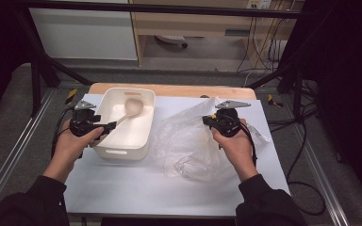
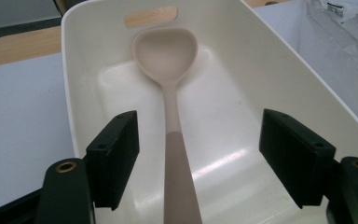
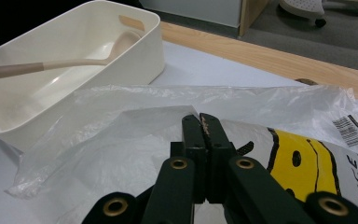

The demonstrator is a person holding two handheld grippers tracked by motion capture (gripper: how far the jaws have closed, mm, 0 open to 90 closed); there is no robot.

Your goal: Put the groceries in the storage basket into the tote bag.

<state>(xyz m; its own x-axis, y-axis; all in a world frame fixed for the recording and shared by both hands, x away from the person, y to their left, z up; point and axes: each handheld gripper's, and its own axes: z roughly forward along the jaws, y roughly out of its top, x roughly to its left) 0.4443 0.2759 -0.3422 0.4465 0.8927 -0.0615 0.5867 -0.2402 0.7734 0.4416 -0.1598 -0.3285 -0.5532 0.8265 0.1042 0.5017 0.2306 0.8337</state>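
A pale sheet covers the table point(image 1: 122, 188), with a strip of bare wood showing along its far edge and dark frame rails and cables running down both sides. At the left, the left gripper point(image 1: 107, 126) reaches over the near-left rim of the white plastic bin point(image 1: 122, 151); in the left gripper view its jaws stand spread on either side of the spoon's handle, neither pad touching it, so nothing is pinched yet. The spoon point(image 2: 172, 116) lies in the bin, its pale bowl near the far wall below the handle slot and its darker handle slanting back over the rim toward that gripper. By my reading the spoon is about to be taken out of the bin, with the grip, the lift and wherever it goes all still to come. The bin's walls are tall and close to the jaws, so a straight rise looks safer than a sideways pull, and the open sheet in front of the bin offers bare room. To the right of the bin, just beside it, lies a crumpled clear plastic bag point(image 1: 188, 146) with a yellow printed face and a barcode label. The right gripper point(image 3: 204, 128) rests over it with its jaws pressed together; whether a fold of film is caught between them I cannot tell. Right of that hand the sheet ends soon, near cables, leaving little room there.
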